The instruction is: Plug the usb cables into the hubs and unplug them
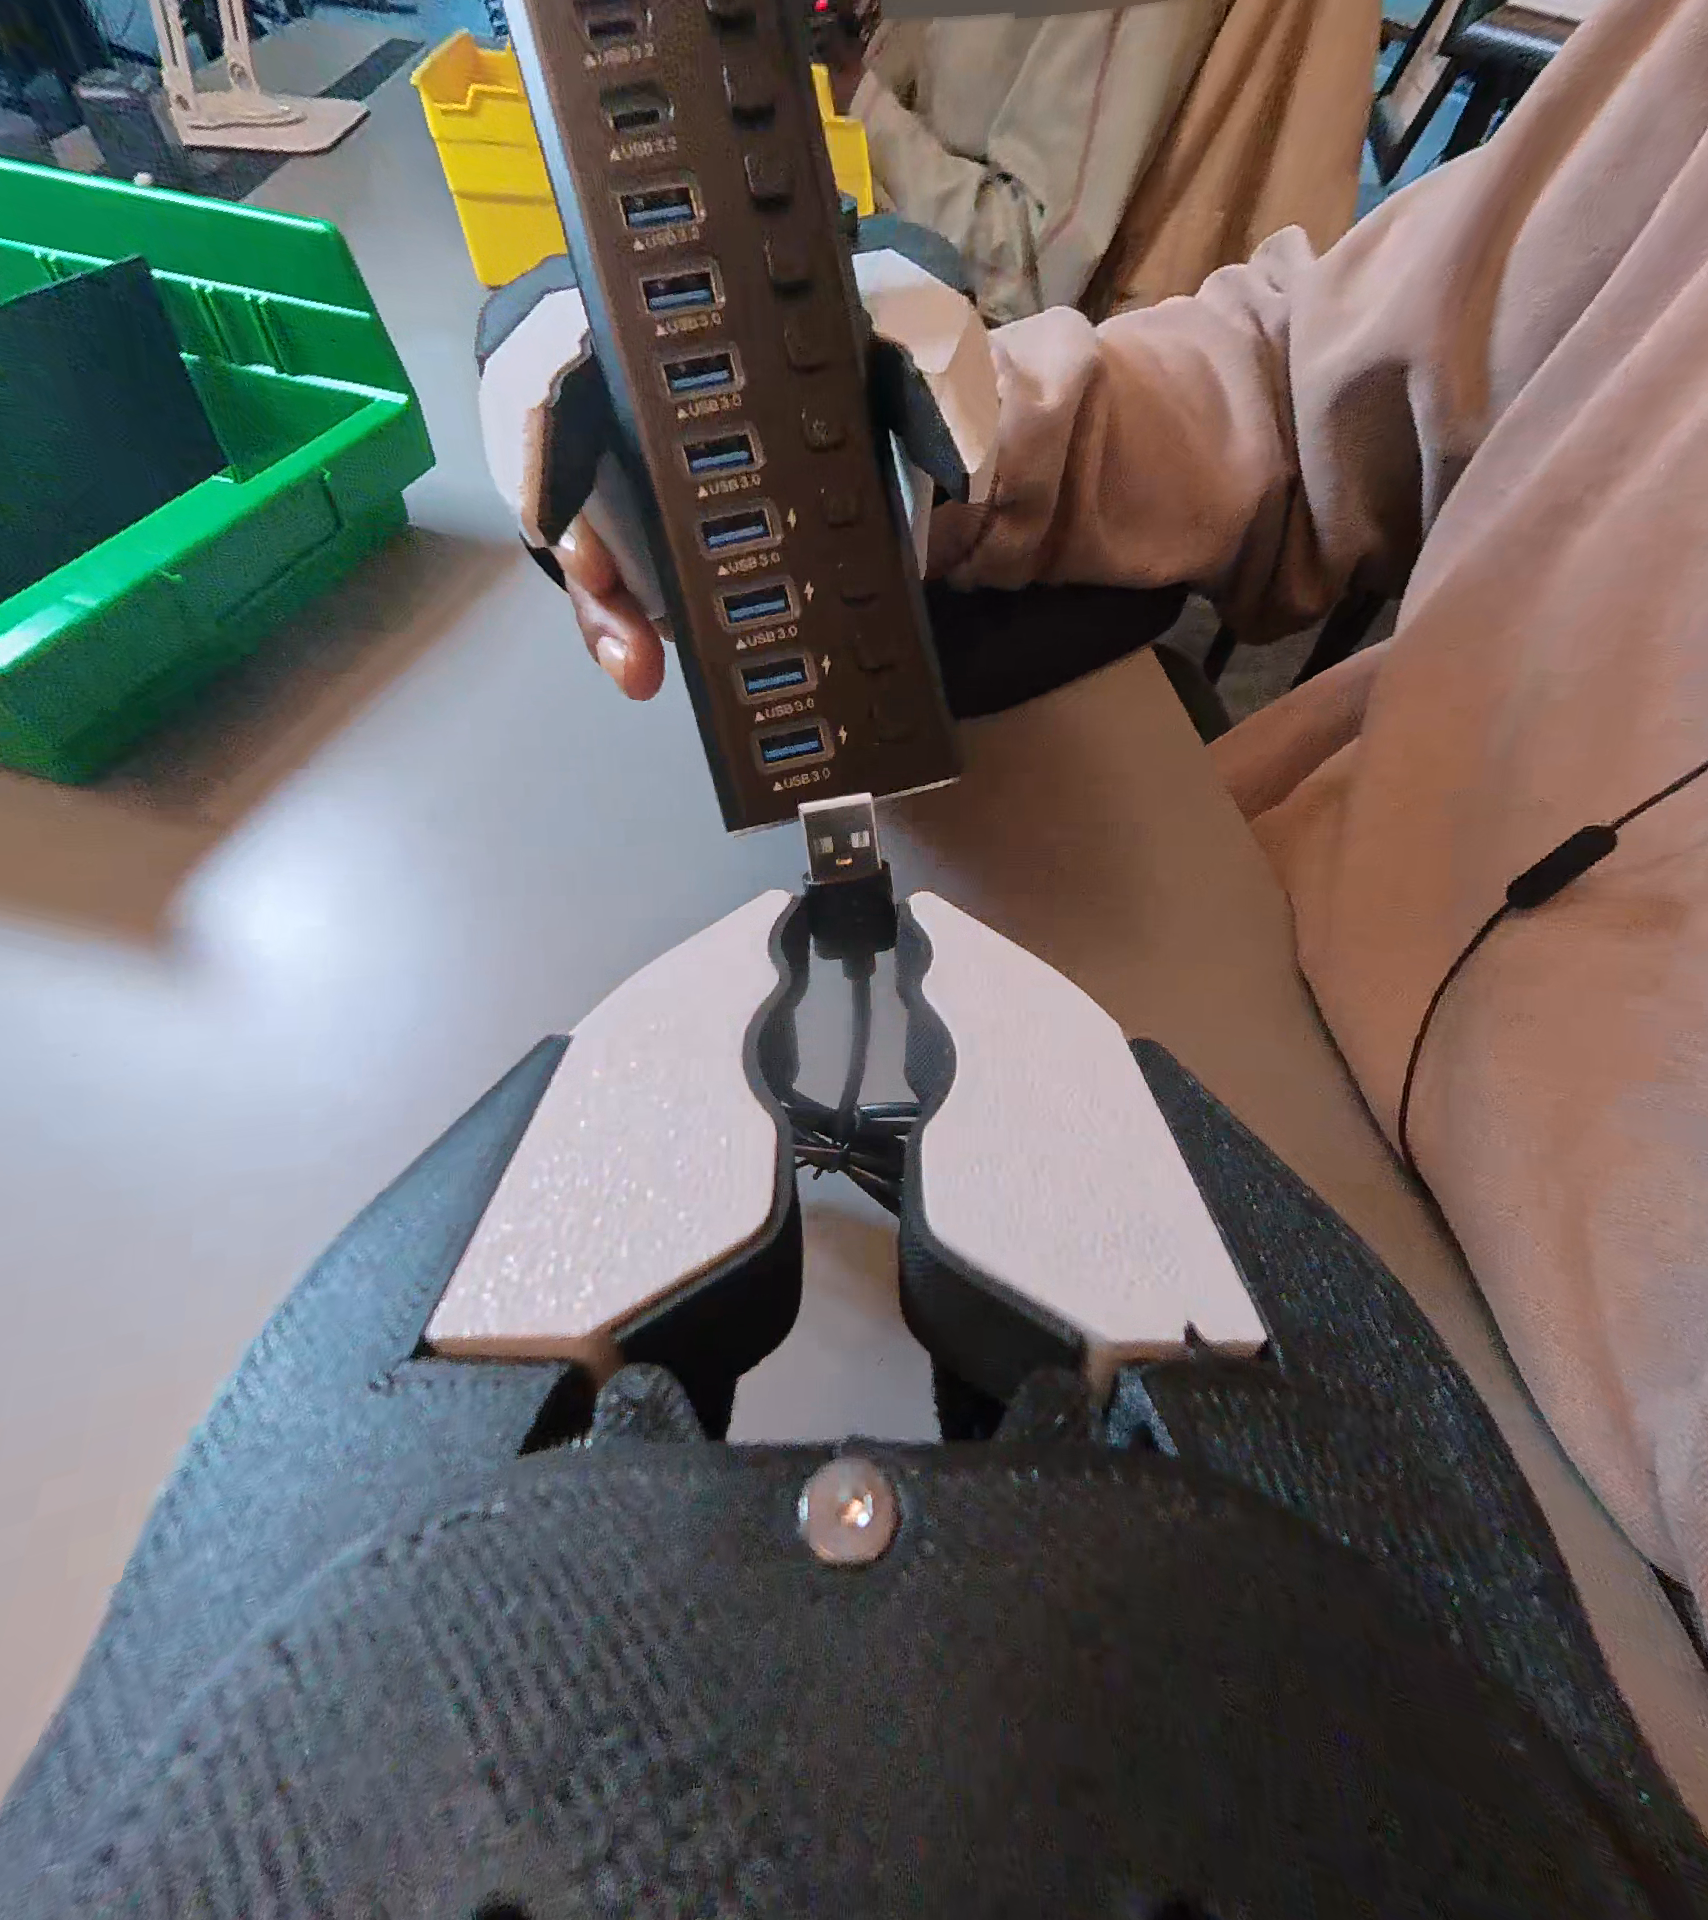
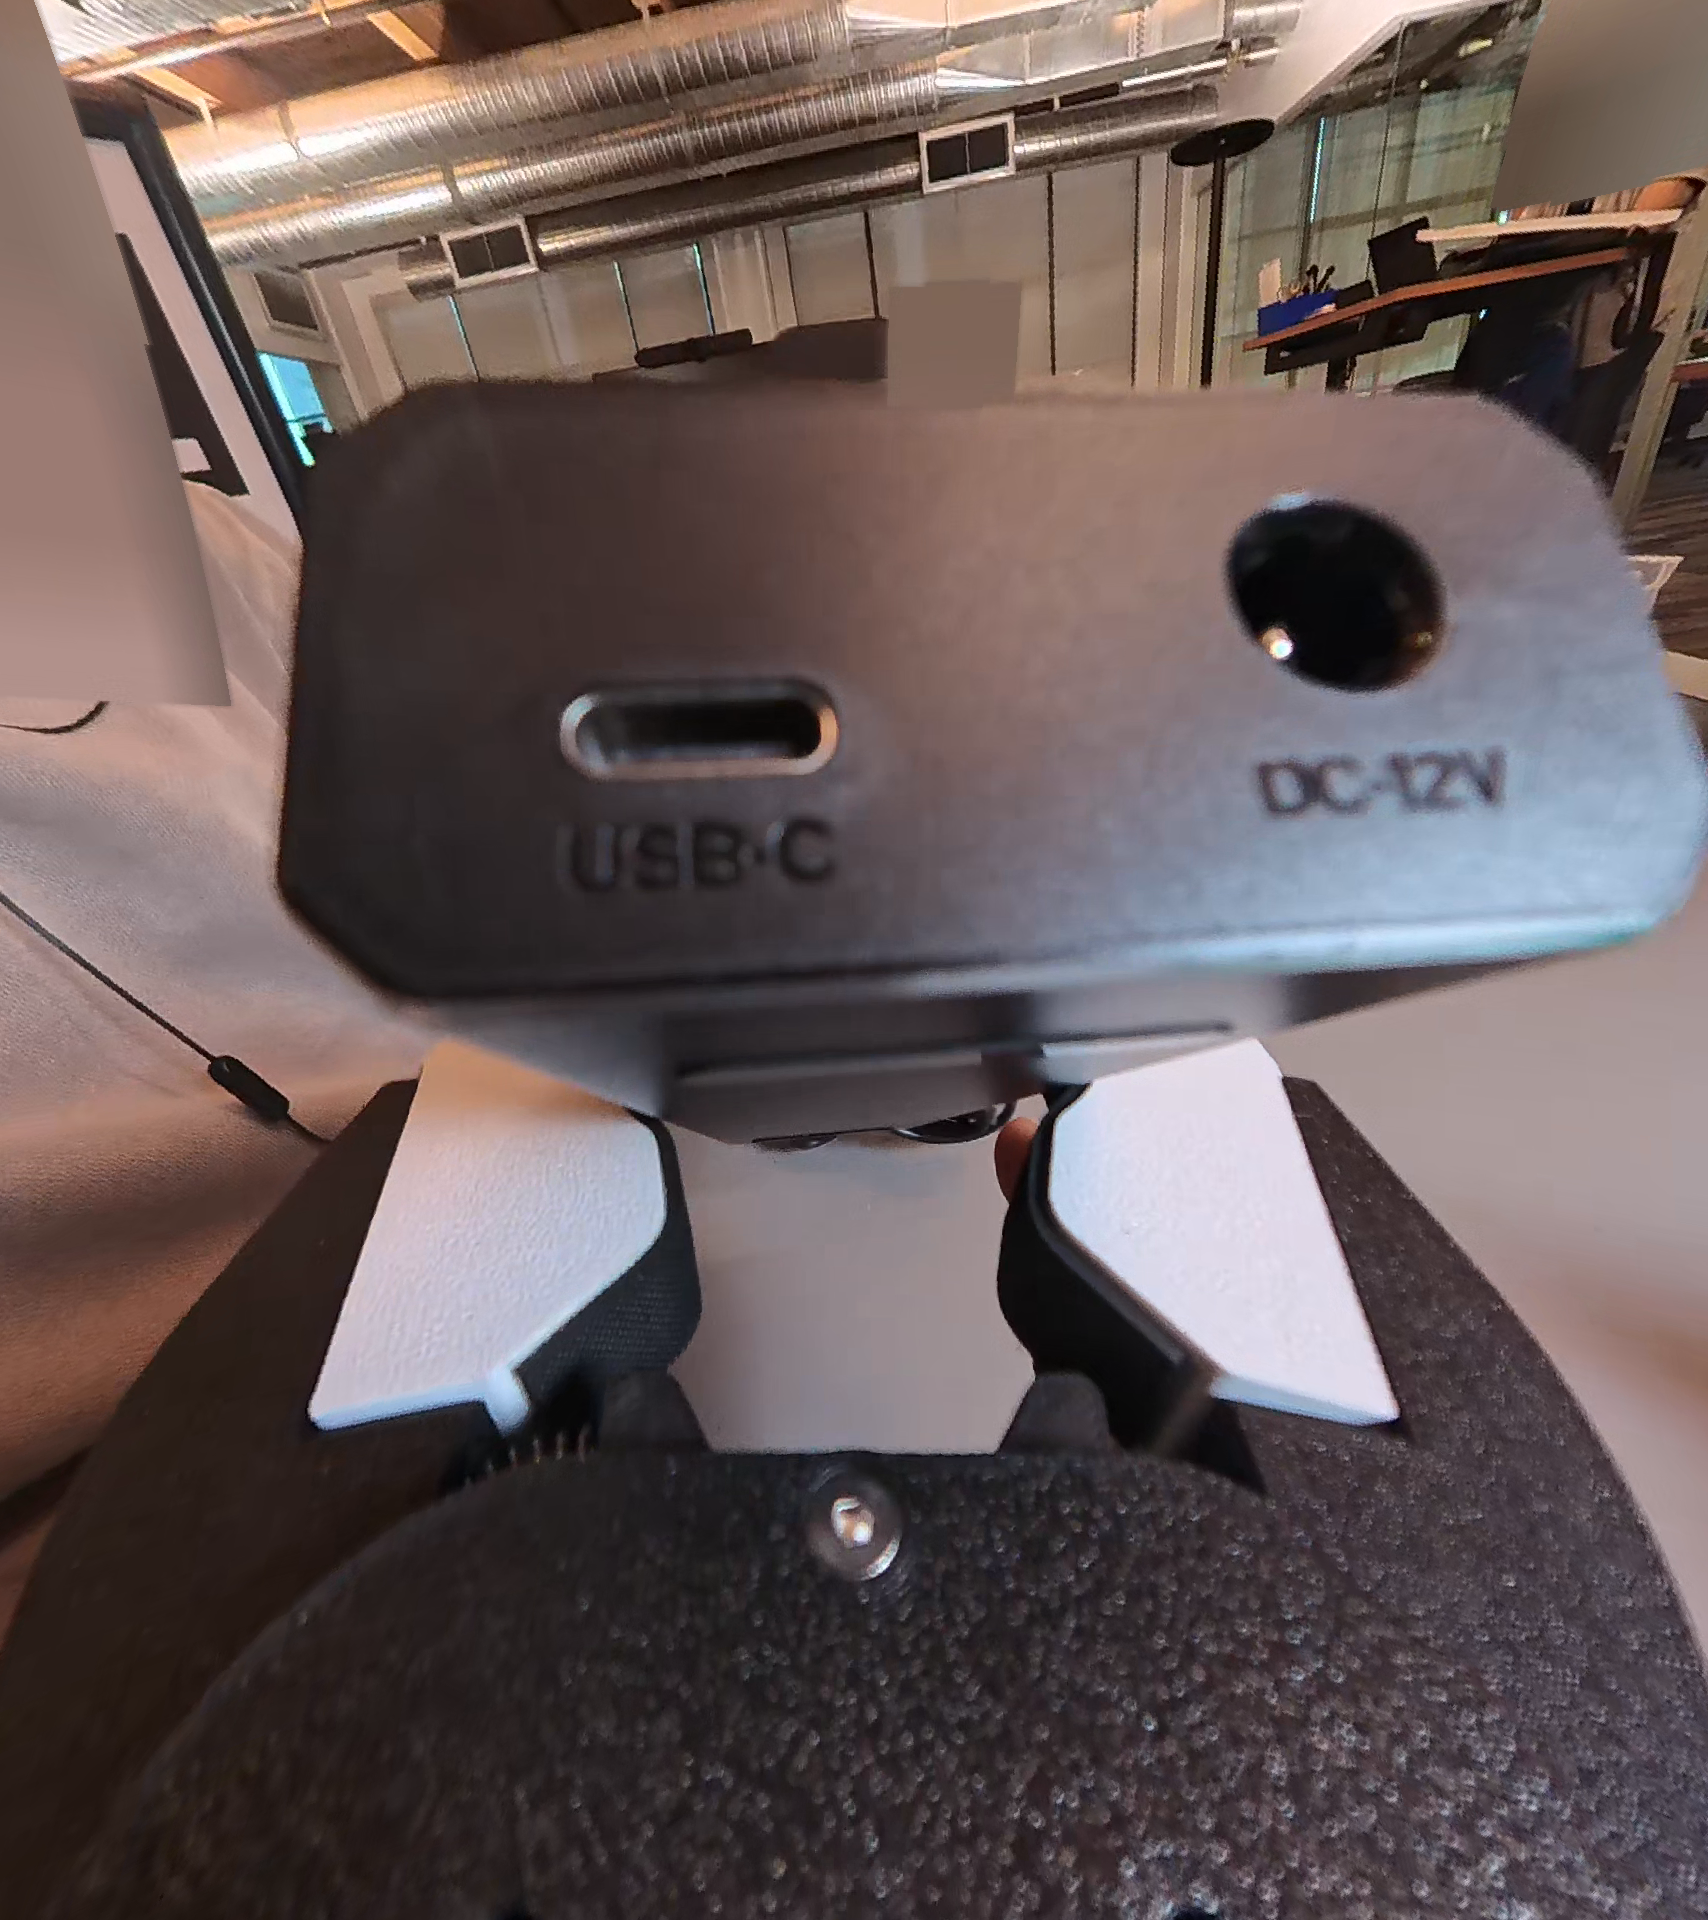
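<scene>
Above grey table (image 1: 206,1039), long dark many-port hub (image 1: 725,416)

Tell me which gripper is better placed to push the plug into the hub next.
Left. The left gripper already pinches the USB plug, whose metal tip sits just below the hub. The right gripper only clamps the hub, holding it up.

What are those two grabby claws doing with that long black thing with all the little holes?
A person is working two hand-held grippers. The right gripper holds the long black USB hub up in the air. The left gripper pinches a black USB cable just behind its metal plug. The plug's tip sits right at the hub's near end, below the last blue port, and is not in any port. A green bin and a yellow bin sit on the table behind.
</scene>
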`<state>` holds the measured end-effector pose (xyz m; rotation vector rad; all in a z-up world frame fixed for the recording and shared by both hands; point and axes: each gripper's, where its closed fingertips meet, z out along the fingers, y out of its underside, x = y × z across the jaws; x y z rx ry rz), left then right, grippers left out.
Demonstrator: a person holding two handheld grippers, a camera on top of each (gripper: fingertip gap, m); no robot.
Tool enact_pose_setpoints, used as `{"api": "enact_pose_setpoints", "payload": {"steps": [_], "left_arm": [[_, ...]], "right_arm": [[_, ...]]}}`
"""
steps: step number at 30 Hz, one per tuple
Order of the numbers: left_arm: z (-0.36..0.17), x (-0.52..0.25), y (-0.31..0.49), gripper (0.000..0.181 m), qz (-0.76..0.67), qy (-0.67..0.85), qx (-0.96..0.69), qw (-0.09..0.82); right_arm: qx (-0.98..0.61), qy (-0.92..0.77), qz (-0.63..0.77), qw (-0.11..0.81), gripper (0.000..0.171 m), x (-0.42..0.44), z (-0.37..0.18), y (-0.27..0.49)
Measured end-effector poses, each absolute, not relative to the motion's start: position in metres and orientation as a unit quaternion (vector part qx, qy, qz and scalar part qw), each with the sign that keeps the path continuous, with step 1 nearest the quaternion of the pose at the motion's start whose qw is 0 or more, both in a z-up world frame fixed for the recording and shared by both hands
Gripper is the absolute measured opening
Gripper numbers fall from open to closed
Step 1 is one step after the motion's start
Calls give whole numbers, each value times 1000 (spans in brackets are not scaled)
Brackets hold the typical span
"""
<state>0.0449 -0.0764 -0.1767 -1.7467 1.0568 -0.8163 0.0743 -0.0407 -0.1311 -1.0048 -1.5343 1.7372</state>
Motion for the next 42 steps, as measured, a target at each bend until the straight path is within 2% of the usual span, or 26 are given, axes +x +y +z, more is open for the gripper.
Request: {"api": "enact_pose_setpoints", "payload": {"steps": [22,30,36,42], "left_arm": [[-191,42,-48,16,-254,378,-775,437],[-140,-39,15,16,46,290,-763,576],[-186,-40,1,18,-35,253,-818,516],[-221,-35,-68,45,-121,301,-867,378]], "right_arm": [[-402,-629,578,328,71,65,-153,-40],[-433,-600,561,371,71,66,-144,-12],[-441,-594,553,383,71,68,-143,-5],[-443,-590,555,383,71,68,-143,-3]]}}
